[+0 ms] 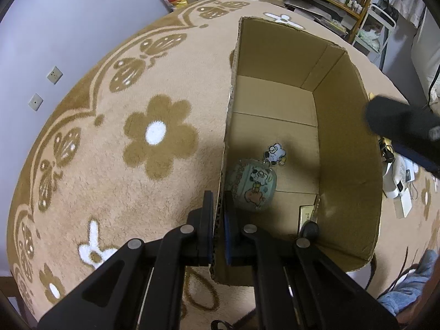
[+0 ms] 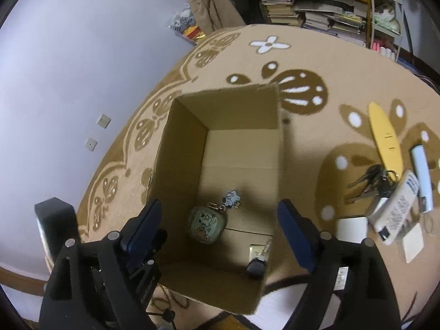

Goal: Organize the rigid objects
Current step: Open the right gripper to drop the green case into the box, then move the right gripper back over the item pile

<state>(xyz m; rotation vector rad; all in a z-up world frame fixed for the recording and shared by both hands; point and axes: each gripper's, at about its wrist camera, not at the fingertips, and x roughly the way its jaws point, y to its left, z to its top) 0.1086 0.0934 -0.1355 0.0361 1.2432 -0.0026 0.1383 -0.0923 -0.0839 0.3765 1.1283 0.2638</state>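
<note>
An open cardboard box (image 1: 349, 165) stands on a tan flowered rug (image 1: 154, 165). My left gripper (image 1: 218, 200) is shut on the box's near left wall, one finger outside and one inside. Inside lie a round greenish cartoon case (image 1: 251, 187) with a charm (image 1: 275, 152), a gold tin (image 1: 306, 214) and a black key (image 1: 309, 229). In the right wrist view my right gripper (image 2: 220, 206) hangs open above the box (image 2: 178, 151), over the case (image 2: 206, 225), with nothing between its fingers.
On the rug right of the box lie a yellow flat piece (image 2: 385, 137), a bunch of keys (image 2: 368, 181), a white printed packet (image 2: 398, 209), a white stick (image 2: 422, 170) and a white roll (image 2: 352, 229). Cluttered shelves (image 2: 316, 13) stand at the back.
</note>
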